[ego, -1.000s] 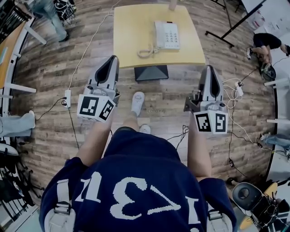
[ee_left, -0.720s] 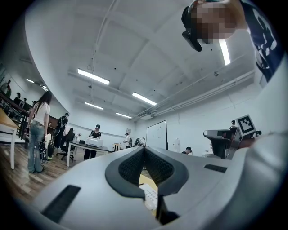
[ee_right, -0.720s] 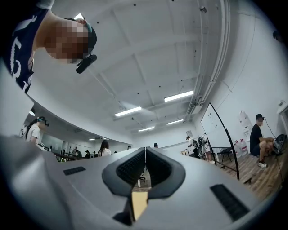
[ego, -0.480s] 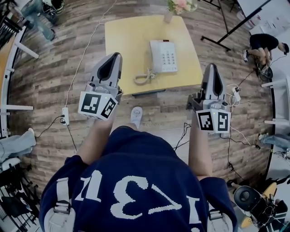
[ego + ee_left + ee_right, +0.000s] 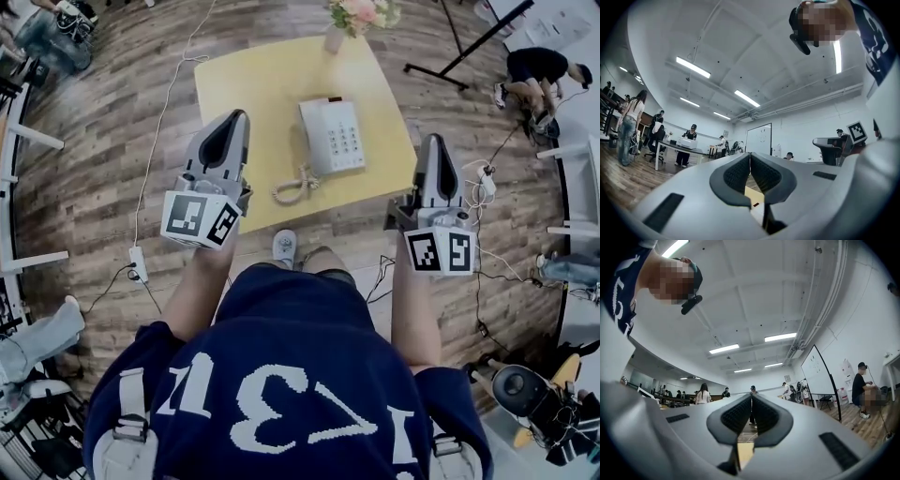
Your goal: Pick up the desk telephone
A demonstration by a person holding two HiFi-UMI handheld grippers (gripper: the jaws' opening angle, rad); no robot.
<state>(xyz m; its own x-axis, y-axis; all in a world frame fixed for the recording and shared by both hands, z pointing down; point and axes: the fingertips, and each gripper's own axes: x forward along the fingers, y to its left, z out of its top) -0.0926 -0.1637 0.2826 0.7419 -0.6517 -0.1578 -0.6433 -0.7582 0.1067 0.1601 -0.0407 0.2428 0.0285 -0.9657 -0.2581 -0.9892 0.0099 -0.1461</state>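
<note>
A white desk telephone point(image 5: 330, 136) with a coiled cord point(image 5: 293, 183) lies on a small yellow table point(image 5: 244, 94) in the head view. My left gripper point(image 5: 232, 122) hovers over the table's left part, shut and empty, left of the phone. The right gripper point(image 5: 431, 148) is shut too, holding nothing, just off the table's right edge. In both gripper views the jaws point slightly upward into the room; a sliver of yellow table point(image 5: 752, 197) shows between the left jaws point(image 5: 750, 157), and the right gripper point(image 5: 751, 399) shows the same yellow table point(image 5: 744, 453) low down.
A vase of flowers point(image 5: 349, 17) stands at the table's far edge. Cables and a power strip point(image 5: 139, 263) lie on the wood floor. A black stand point(image 5: 469, 47) is at the far right, where a person point(image 5: 539, 70) crouches. Other people and desks fill the room behind.
The table and phone have come nearer and lower in the head view as I walked up. Both grippers now reach the table's near edge, still shut.
</note>
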